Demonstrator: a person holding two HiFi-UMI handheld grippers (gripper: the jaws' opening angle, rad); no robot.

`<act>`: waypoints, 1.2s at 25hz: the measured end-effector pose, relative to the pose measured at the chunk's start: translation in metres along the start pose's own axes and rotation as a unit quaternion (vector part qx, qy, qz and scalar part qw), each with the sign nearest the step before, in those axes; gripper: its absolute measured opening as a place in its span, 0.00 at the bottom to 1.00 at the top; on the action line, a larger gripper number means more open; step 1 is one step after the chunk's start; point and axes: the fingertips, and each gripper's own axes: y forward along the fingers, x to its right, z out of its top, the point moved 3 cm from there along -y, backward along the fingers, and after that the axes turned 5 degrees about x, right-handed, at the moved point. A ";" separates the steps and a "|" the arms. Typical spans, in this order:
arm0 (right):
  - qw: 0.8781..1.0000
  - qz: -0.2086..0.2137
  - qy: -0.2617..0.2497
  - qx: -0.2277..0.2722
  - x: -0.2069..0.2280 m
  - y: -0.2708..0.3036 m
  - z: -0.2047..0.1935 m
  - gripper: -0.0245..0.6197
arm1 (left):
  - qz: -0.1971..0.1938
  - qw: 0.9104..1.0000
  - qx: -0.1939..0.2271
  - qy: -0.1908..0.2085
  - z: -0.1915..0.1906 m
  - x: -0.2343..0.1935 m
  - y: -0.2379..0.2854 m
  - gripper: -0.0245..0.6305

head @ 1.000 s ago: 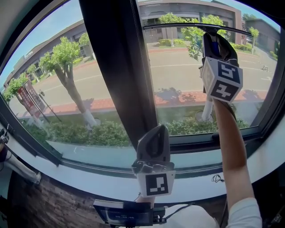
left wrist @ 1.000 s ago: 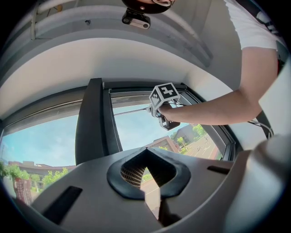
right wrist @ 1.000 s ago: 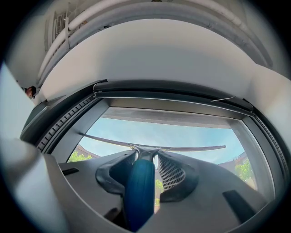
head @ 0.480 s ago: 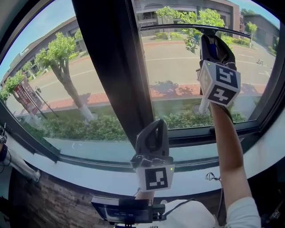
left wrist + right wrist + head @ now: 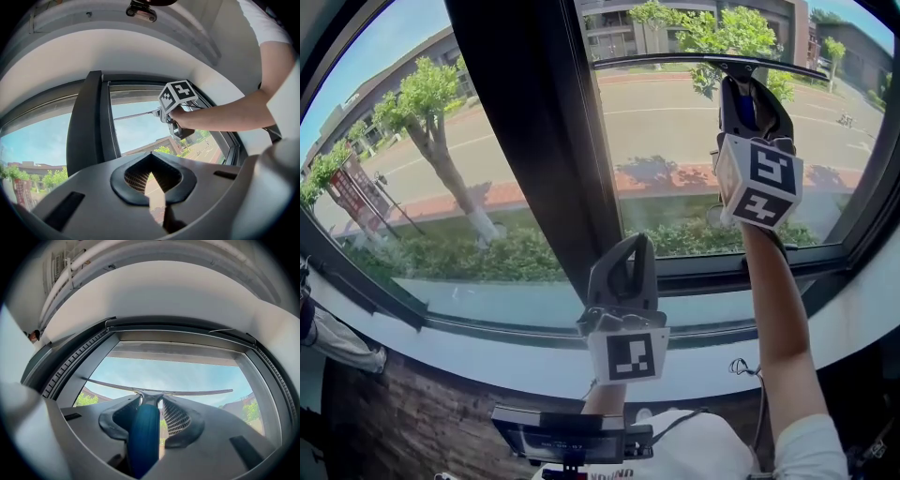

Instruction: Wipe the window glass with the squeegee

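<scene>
Jaws: R gripper [image 5: 754,91] clamps squeegee [image 5: 703,63], pressed on glass [image 5: 675,141]; L gripper [image 5: 629,247] shut, empty.

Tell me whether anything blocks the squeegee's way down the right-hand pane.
Nothing visible does. The right gripper clamps the squeegee, its blade lying high across the right pane; the glass below is bare down to the lower frame. The left gripper, shut and empty, hangs low by the central post, off that pane.
</scene>
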 end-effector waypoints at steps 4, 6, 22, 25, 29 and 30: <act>1.000 -0.002 0.003 -0.005 0.001 -0.006 -0.006 0.26 | -0.009 1.000 -0.006 -0.024 -0.006 0.006 0.008 0.04; 1.000 -0.001 0.004 -0.009 0.001 -0.010 -0.010 0.26 | -0.014 0.999 -0.010 -0.030 -0.010 0.008 0.011 0.04; 0.999 0.006 0.005 -0.047 -0.003 -0.045 -0.049 0.26 | -0.046 0.996 -0.026 -0.073 -0.022 0.040 0.019 0.04; 0.998 0.007 0.002 -0.055 -0.006 -0.052 -0.059 0.26 | -0.044 0.996 -0.035 -0.074 -0.028 0.040 0.017 0.04; 0.998 0.007 0.004 -0.068 -0.007 -0.062 -0.074 0.26 | -0.042 0.995 -0.045 -0.079 -0.034 0.042 0.015 0.04; 0.997 0.006 0.005 -0.072 -0.007 -0.065 -0.078 0.26 | -0.042 0.995 -0.048 -0.077 -0.035 0.042 0.014 0.04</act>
